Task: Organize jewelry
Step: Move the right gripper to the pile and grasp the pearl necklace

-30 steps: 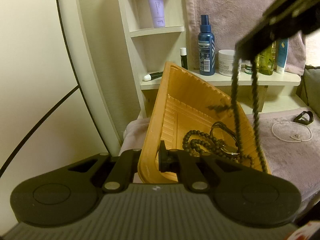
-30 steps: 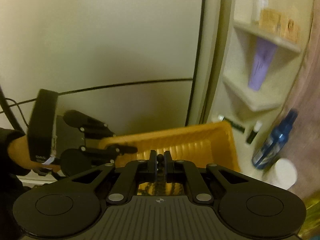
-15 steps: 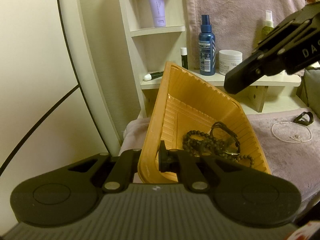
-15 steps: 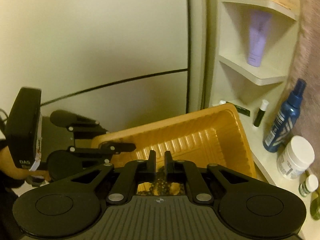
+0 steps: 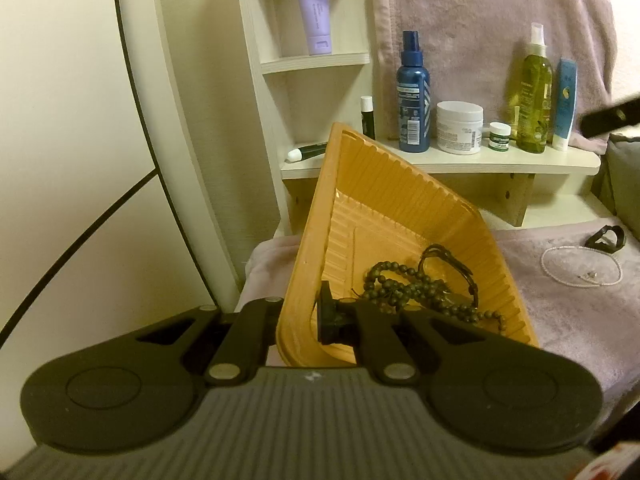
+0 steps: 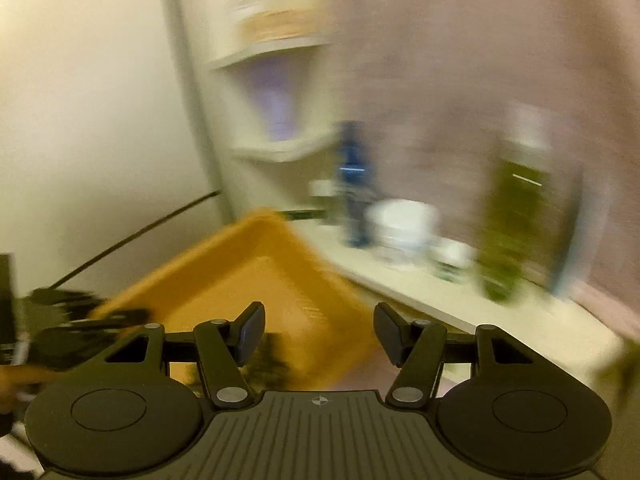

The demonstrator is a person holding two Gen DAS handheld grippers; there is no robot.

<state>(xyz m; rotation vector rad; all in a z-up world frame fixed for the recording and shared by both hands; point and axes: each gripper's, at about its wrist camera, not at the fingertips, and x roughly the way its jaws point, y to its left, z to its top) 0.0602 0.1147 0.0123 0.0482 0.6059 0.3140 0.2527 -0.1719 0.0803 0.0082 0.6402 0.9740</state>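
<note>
Both tongs are showing matte black linkage arms with silver pivot screws, round discs either side of a ribbed grey housing; the right tongs (image 6: 319,334) are wearing blue-grey pads (image 6: 252,330).

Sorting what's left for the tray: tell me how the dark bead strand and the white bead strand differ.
The dark bead strand lies bunched in loops inside the orange tray, tangled with a black bracelet; the white bead strand lies spread in one open ring on the pink cloth, outside the tray. The dark strand's beads look bigger than the white strand's fine ones. Both are beaded loops, and neither is in a gripper.
</note>
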